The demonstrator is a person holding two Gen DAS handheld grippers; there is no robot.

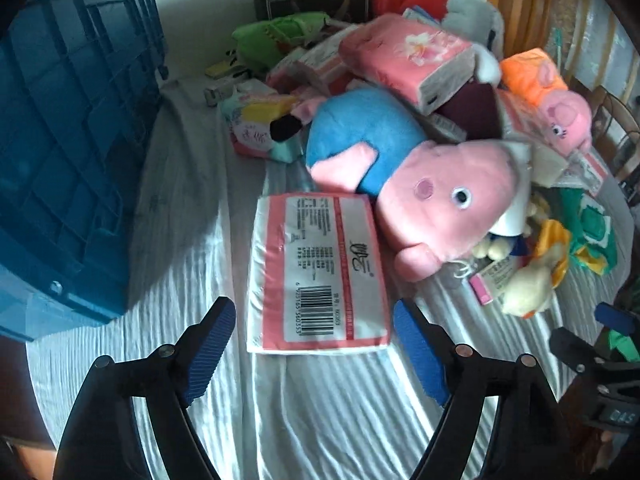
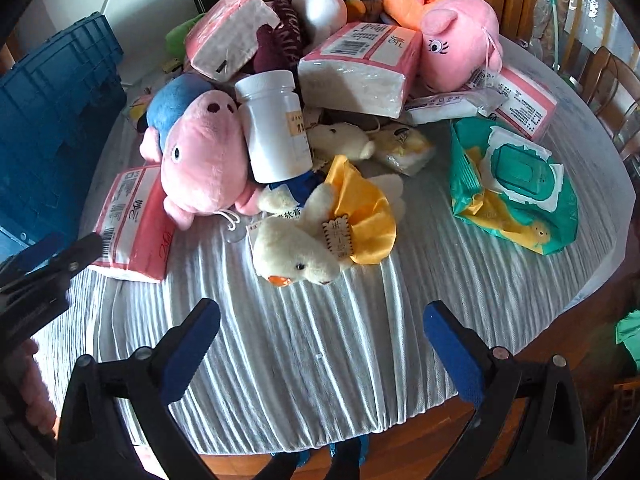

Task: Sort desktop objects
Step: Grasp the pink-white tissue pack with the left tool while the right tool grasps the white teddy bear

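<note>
The left gripper (image 1: pixel 314 350) had its two blue-padded fingers wide apart and held nothing. It hovered over the white ribbed tablecloth (image 1: pixel 192 248), and between its fingers lay the near edge of a flat pink-and-white tissue pack with a barcode label (image 1: pixel 318 272). It could not be told if the pads touched the pack. Just behind this pack lay a big pink plush pig in a blue shirt (image 1: pixel 400 168), on its side, its snout toward the camera. A dark blue plastic crate (image 1: pixel 68 152) stood at the left on the table.

The right gripper (image 2: pixel 320 344) was also spread open and empty, above a bare part of the cloth. In front of it lay a small cream plush duck with a yellow cloth (image 2: pixel 308 248). A white plastic bottle with a screw cap (image 2: pixel 274 128) leaned against the pig's head. To the right lay a green-and-yellow pack of wet wipes (image 2: pixel 516 184), apart from the heap. Behind, more pink tissue packs and a smaller pink plush pig in orange (image 2: pixel 460 40) were piled together.
</note>
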